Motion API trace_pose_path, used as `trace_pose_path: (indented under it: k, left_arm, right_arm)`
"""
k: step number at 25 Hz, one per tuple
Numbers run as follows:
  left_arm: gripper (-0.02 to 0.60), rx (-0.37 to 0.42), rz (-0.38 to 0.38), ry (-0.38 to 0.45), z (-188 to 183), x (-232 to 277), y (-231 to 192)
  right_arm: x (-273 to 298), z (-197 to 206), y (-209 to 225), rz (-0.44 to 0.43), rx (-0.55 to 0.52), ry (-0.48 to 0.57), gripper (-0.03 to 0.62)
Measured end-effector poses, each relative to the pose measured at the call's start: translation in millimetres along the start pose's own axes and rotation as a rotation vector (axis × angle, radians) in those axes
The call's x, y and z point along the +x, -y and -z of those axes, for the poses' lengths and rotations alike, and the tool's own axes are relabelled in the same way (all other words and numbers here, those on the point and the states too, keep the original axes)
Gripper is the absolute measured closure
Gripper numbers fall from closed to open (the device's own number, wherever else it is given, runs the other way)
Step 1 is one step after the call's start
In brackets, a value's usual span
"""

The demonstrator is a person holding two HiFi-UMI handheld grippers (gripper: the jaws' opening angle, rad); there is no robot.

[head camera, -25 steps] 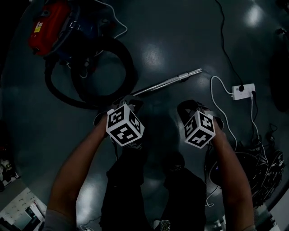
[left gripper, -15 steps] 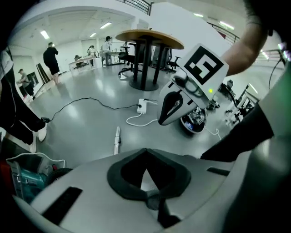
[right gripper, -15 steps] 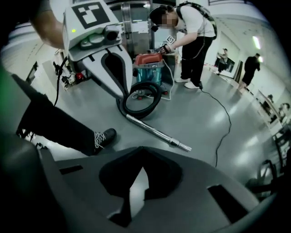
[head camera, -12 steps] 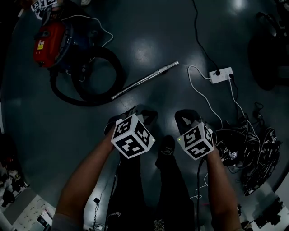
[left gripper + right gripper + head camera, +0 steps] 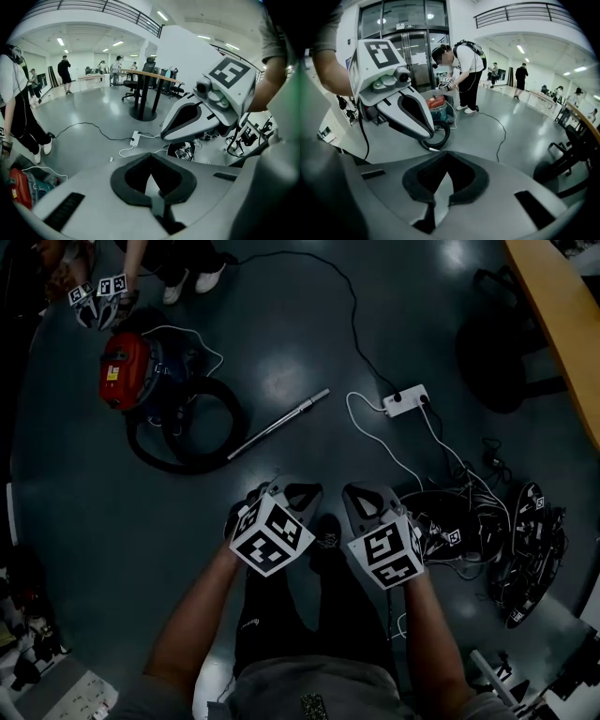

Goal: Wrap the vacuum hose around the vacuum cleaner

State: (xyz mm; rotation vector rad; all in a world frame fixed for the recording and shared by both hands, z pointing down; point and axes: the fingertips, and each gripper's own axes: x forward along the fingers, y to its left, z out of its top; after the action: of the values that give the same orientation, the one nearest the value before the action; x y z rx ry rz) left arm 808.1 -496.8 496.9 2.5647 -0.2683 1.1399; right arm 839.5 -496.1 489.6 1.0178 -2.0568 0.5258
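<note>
The red vacuum cleaner (image 5: 125, 370) stands on the grey floor at the upper left. Its black hose (image 5: 184, 435) lies in a loose loop beside it, and the metal wand (image 5: 277, 425) stretches out to the right on the floor. My left gripper (image 5: 298, 493) and right gripper (image 5: 368, 500) hang side by side, high over the floor and well short of the vacuum. Both are shut with nothing in them. The right gripper view shows the vacuum (image 5: 438, 107) and hose (image 5: 439, 136) beyond my left gripper (image 5: 399, 104). In the left gripper view, its jaws (image 5: 151, 158) are shut and the vacuum's red body (image 5: 18, 188) is at the lower left.
Another person (image 5: 464, 70) bends over the vacuum, holding marked grippers (image 5: 99, 292). A white power strip (image 5: 405, 401) with cords lies right of the wand. A heap of cables (image 5: 525, 545) sits at the right. A chair base (image 5: 495, 345) and a wooden desk (image 5: 561, 310) stand at the upper right.
Both grippers have risen well above the floor, still shut and empty. The vacuum and hose now look smaller and farther off. The other person's feet and grippers have come into view.
</note>
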Motion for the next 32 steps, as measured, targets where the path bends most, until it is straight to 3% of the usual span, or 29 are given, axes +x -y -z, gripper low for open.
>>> trace_pose_path:
  k: [7,13,19,26,32]
  left_arm:
    - [0.574,0.002,-0.062,0.125,-84,-85,64]
    - [0.574,0.074,-0.122,0.238,-145,-140,104]
    - [0.574,0.084,-0.183,0.424,-218,-191,109]
    - [0.574,0.109,-0.248,0.497,-284,-221,119]
    - [0.574,0.152,-0.26,0.545,-305,-233,124]
  right_arm:
    - [-120,-44,-12,0.082,-0.017,0.125,0.588]
    - [-201,-90,-10,0.153,0.026,0.292,0.588]
    - [-268,-150,7,0.243,-0.045,0.458,0.588]
    - [-340,-192,34,0.253,0.037,0.661,0.588]
    - [-361,-210,47,0.257,0.08,0.764,0.588]
